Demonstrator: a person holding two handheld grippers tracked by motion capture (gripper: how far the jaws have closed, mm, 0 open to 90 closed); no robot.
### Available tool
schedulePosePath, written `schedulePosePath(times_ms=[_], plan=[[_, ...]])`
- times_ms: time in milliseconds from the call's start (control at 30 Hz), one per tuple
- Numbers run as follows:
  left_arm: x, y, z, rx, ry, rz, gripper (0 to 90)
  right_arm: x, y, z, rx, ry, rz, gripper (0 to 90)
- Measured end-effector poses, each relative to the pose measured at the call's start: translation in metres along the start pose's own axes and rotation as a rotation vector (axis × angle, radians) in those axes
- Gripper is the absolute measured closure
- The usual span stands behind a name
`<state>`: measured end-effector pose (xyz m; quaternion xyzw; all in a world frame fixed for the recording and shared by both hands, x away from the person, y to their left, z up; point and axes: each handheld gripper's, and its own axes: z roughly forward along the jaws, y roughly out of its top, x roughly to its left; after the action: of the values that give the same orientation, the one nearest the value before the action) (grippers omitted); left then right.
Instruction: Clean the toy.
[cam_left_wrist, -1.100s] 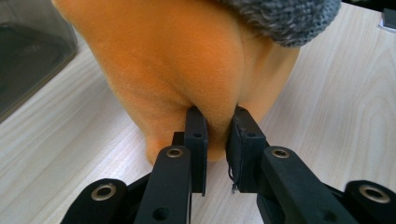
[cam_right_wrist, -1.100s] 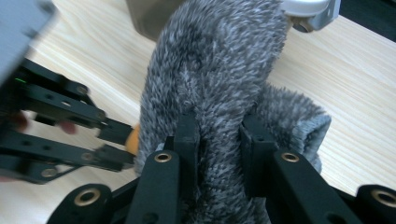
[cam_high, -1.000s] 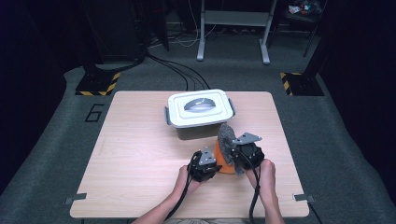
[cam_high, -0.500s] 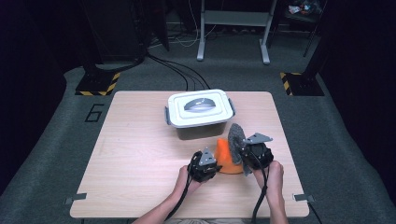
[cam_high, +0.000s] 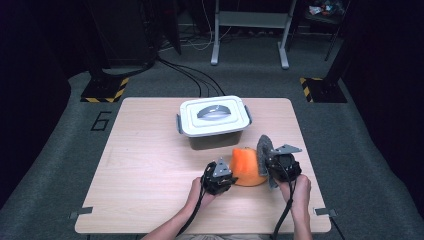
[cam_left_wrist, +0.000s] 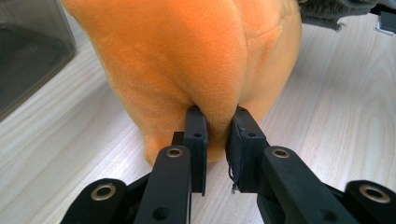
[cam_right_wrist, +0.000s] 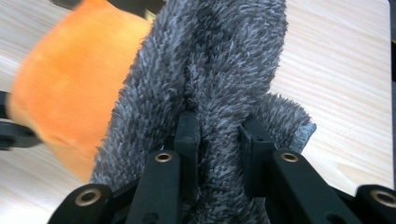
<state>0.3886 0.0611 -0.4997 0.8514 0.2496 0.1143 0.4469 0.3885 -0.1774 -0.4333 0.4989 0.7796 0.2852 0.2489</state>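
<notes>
Wooden counter (cam_high: 150, 170) holds a white lidded box (cam_high: 213, 117) at the back. Near the front edge, the left claw (cam_left_wrist: 215, 122) pinches the orange cloth (cam_high: 246, 166). The right claw (cam_right_wrist: 219, 128) squeezes the fuzzy grey cloth (cam_high: 263, 149). Both hands have slid a little nearer the person than a second ago.

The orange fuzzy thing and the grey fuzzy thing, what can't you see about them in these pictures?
- Orange plush: left gripper view cuts its top off at the edge, so its full shape is unclear.
- Grey fuzzy cloth: right gripper view crops it at the top; whether it joins the orange plush cannot be told.
- Right tongs: their tips are buried in the pile.
- White-lidded box: the lid hides what is inside in the high view.
</notes>
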Motion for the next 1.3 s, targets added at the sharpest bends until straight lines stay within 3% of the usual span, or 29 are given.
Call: schedulePosePath(times_ms=[500,633,800,933,1067,1200,1300], plan=[[0.000,0.000,0.001,-0.005,0.005,-0.002,78.7,-0.017,-0.022,0.029,0.099,-0.036,0.046,72.4],[0.000,0.000,0.001,-0.010,0.009,-0.002,78.7,-0.019,-0.028,0.038,0.148,-0.023,0.065,72.4],[0.000,0.000,0.000,-0.002,0.003,-0.004,78.6,-0.025,-0.033,0.043,0.166,0.005,0.080,72.3],[0.001,-0.001,0.000,-0.006,0.012,-0.009,78.6,-0.028,-0.031,0.034,0.140,-0.006,0.081,72.2],[0.001,-0.001,0.000,-0.009,0.012,-0.009,78.6,-0.030,-0.025,0.013,0.096,-0.023,0.090,72.2],[0.001,-0.001,0.000,-0.010,0.012,-0.010,78.6,-0.026,-0.014,-0.017,-0.001,-0.023,0.072,72.1],[0.001,-0.001,0.000,-0.010,0.012,-0.011,78.5,-0.018,-0.005,-0.035,-0.059,-0.005,0.027,72.0]])
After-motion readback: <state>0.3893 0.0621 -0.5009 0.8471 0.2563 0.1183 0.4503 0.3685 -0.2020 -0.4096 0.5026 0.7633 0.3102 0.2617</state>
